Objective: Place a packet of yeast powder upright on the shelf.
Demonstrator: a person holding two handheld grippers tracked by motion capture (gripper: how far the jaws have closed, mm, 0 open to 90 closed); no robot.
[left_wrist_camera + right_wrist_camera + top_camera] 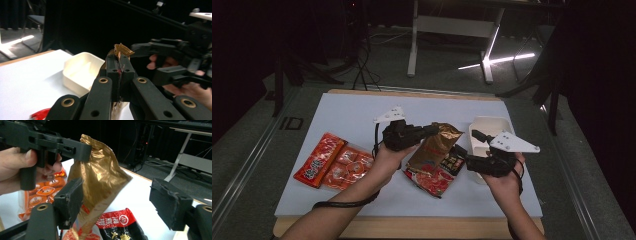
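Note:
A gold foil packet hangs tilted above the table, and my left gripper is shut on its top edge. In the left gripper view the jaws press together with the crumpled gold edge sticking out above them. My right gripper comes in from the right, open. In the right gripper view its jaws stand wide apart around the gold packet; the left pad is close to the foil and the right pad is well clear. The left gripper pinches the packet's upper corner there.
A white tub stands at the right, behind my right gripper. Under the gold packet lie a red packet and a black one. Two orange-red packets lie at the left. The white board's far half is bare.

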